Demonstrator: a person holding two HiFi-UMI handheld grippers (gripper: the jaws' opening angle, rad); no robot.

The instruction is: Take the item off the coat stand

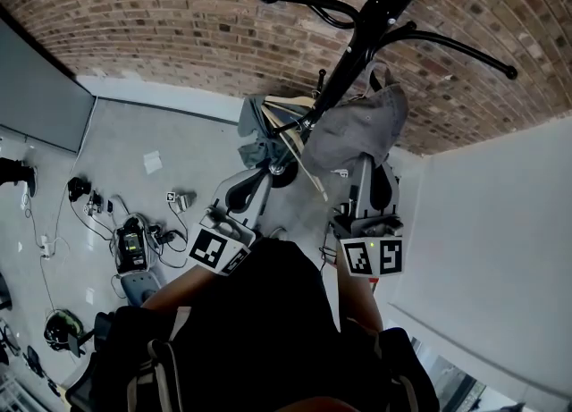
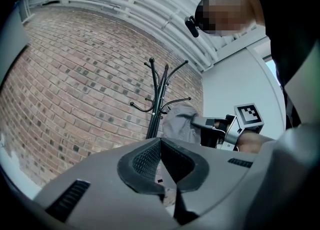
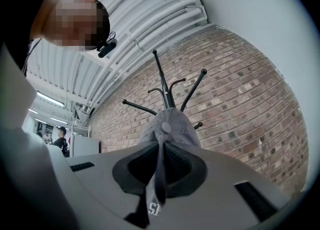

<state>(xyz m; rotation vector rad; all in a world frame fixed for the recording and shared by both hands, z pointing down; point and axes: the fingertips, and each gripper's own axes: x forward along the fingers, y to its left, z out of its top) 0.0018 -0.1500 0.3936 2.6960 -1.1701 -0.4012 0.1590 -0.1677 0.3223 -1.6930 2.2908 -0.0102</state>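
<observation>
My right hand-held gripper (image 3: 161,143) is closed down narrow on the grey baseball cap (image 1: 359,126). In the right gripper view, a fold of its cloth runs straight between the two dark pads. The crown button sits just above them at 12 o'clock, and a bit of white lettering shows low down at 6 o'clock. The cap is still at the black coat stand (image 1: 365,33), lying against the pole below the curved arms. I cannot tell which hook carries it. From my head view, the stand rises at 1 o'clock and the cap sits just under it, with my right gripper reaching up into it from 6 o'clock. My left hand-held gripper (image 2: 160,141) has its jaws together with nothing in them. It is held beside the right one, at its 9 o'clock, and it points toward the stand without touching it. A second grey garment (image 1: 257,124) hangs on the stand at the cap's 9 o'clock. The brick wall (image 1: 179,17) stands behind the coat stand, and a white wall (image 1: 487,222) fills the 3 o'clock side. On the grey floor (image 1: 134,147), at 8 o'clock, lies a scatter of cables and small devices (image 1: 130,245).
</observation>
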